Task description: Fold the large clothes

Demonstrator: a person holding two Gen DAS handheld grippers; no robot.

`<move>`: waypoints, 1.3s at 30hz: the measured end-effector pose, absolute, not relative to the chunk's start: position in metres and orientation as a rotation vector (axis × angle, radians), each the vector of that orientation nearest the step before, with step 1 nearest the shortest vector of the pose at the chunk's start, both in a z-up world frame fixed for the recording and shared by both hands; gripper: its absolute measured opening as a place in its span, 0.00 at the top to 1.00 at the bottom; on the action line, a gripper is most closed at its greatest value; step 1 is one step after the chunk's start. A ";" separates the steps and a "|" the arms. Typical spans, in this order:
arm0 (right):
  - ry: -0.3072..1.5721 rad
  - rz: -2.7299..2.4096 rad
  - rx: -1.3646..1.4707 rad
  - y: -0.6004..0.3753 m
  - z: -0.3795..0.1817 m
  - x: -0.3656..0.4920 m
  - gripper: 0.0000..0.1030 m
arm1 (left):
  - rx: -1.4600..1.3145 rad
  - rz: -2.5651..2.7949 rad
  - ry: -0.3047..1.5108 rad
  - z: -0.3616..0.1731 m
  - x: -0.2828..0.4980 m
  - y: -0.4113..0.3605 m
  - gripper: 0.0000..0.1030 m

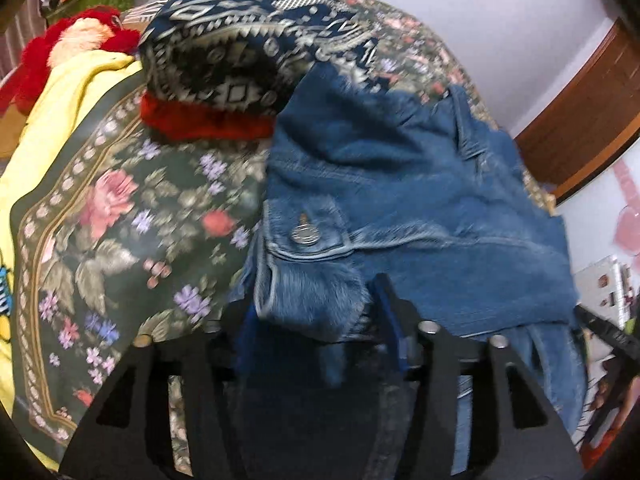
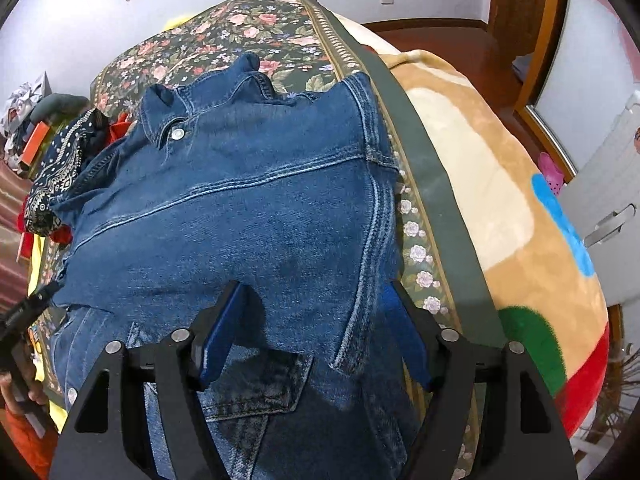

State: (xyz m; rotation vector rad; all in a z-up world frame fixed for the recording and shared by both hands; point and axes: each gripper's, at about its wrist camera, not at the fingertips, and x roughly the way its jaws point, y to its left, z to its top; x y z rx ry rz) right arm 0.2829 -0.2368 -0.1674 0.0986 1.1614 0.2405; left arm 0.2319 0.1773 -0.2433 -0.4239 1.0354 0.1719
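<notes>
Spread across the floral bedspread [image 2: 248, 28] lies a blue denim jacket [image 2: 240, 208], back side up, its collar and one metal snap button [image 2: 177, 133] toward the far end of the bed. The right gripper [image 2: 312, 312] hangs over the jacket's near hem with its blue-padded fingers [image 2: 218, 340] standing apart, straddling a wide fold of denim; the left pad rests against the cloth, but whether the right pad presses on it cannot be told, so a firm grip is not certain. To the right of the bedspread's green border, a tan fleece blanket [image 2: 500, 184] with blue, green and red patches covers the bed's edge.

From the left wrist view, blurred by motion, the left gripper [image 1: 316, 320] sits at the jacket's side, where a folded cuff or flap with a metal button [image 1: 305, 235] bulges between its fingers. The jaws stand partly apart and the denim lies loosely between them rather than pinched. Beyond the jacket sits a navy patterned cloth [image 1: 248, 40] with a red edge, touching the denim's far corner. A yellow blanket [image 1: 60, 120] and a red plush toy [image 1: 68, 48] lie further left.
</notes>
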 end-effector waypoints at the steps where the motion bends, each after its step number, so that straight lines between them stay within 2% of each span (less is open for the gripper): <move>1: 1.161 0.240 0.090 -0.237 -0.166 0.283 0.33 | -0.406 0.188 1.048 -0.245 0.230 0.177 0.40; 3: 1.156 0.234 0.070 -0.236 -0.164 0.282 0.33 | -0.383 0.194 1.051 -0.246 0.225 0.176 0.34; 7: 1.103 0.234 0.011 -0.235 -0.149 0.277 0.33 | -0.340 0.206 1.018 -0.232 0.217 0.177 0.34; 14: 0.975 0.221 -0.080 -0.237 -0.112 0.266 0.33 | -0.263 0.234 0.895 -0.177 0.199 0.188 0.34; 19: 0.945 0.236 -0.136 -0.241 -0.099 0.252 0.32 | -0.257 0.210 0.871 -0.163 0.190 0.189 0.27; 22: 0.961 0.240 -0.151 -0.248 -0.101 0.242 0.25 | -0.255 0.206 0.902 -0.170 0.182 0.189 0.23; 27: 1.029 0.239 -0.134 -0.264 -0.116 0.226 0.25 | -0.302 0.201 0.991 -0.196 0.167 0.192 0.23; 39: 1.234 0.351 0.134 -0.278 -0.158 0.205 0.25 | -0.568 0.057 1.191 -0.275 0.143 0.186 0.23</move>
